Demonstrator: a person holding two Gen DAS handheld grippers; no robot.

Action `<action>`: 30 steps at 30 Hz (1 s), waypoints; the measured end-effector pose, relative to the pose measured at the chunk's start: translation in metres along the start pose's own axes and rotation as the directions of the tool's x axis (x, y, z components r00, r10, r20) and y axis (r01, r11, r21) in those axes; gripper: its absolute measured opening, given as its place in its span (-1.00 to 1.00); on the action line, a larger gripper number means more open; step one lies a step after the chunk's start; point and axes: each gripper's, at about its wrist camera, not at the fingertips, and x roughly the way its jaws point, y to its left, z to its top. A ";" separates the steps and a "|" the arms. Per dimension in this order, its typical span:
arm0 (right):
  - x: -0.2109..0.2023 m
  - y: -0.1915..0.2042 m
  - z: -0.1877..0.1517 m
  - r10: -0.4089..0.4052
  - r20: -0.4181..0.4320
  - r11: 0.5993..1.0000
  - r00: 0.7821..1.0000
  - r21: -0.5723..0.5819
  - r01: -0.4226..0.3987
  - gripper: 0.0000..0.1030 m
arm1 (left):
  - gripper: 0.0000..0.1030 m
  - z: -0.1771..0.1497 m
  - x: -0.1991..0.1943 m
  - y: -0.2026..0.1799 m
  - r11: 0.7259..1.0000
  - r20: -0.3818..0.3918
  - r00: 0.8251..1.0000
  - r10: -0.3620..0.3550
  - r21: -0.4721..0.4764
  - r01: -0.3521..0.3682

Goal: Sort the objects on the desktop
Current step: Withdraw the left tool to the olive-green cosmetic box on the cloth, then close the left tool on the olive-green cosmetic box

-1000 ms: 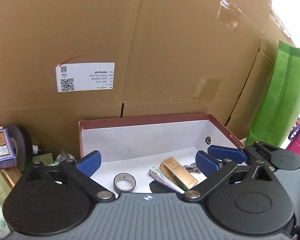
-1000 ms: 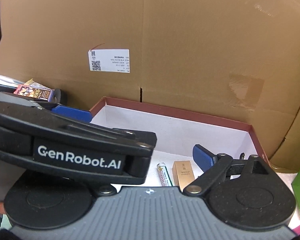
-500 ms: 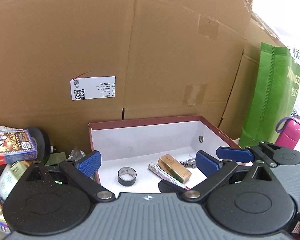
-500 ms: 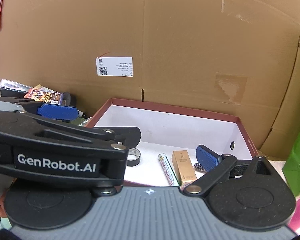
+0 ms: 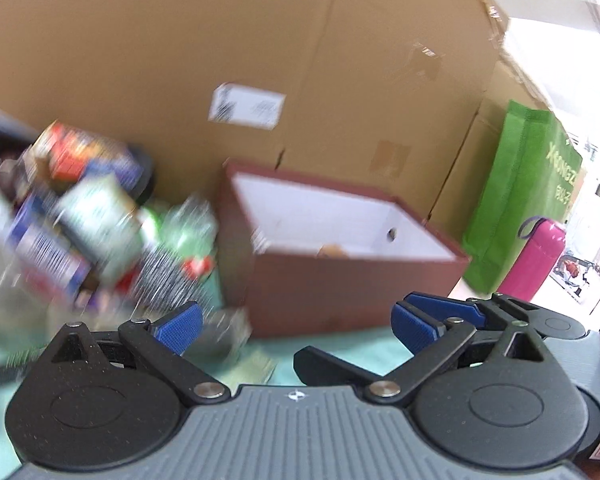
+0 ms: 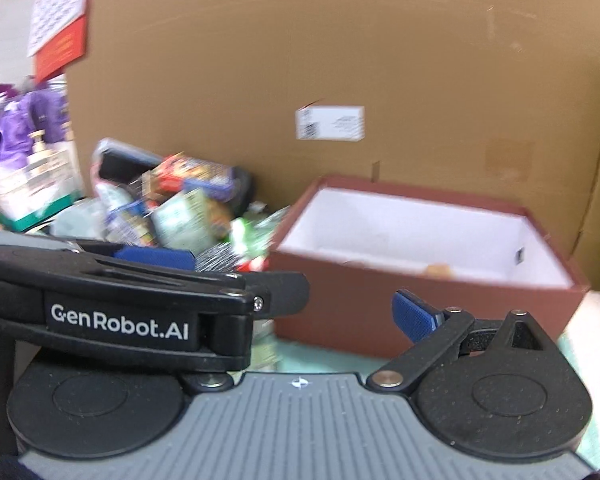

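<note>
Left wrist view showed the left gripper point(image 5: 294, 326) with its 2 blue fingers point(image 5: 178, 328) spread wide and nothing between them. It hung over a pale green table cover point(image 5: 340, 346). Just ahead sat the dark red box point(image 5: 352, 288), white inside, with a small tan thing low in it. A blurry pile of packets and boxes point(image 5: 84, 220) lay just left of it on the cover. Big brown cardboard sheets point(image 5: 180, 60) stood behind like a wall. A green bag point(image 5: 516, 200) and a pink bottle point(image 5: 536, 256) stood at the right. The right gripper point(image 6: 296, 300) was wide and empty too.
</note>
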 end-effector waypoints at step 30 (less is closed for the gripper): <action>0.083 0.003 -0.045 0.143 -0.160 0.962 0.977 -0.210 -0.175 0.46 | 0.35 -0.029 0.039 0.034 0.993 -0.155 0.986 -0.062 0.090 0.076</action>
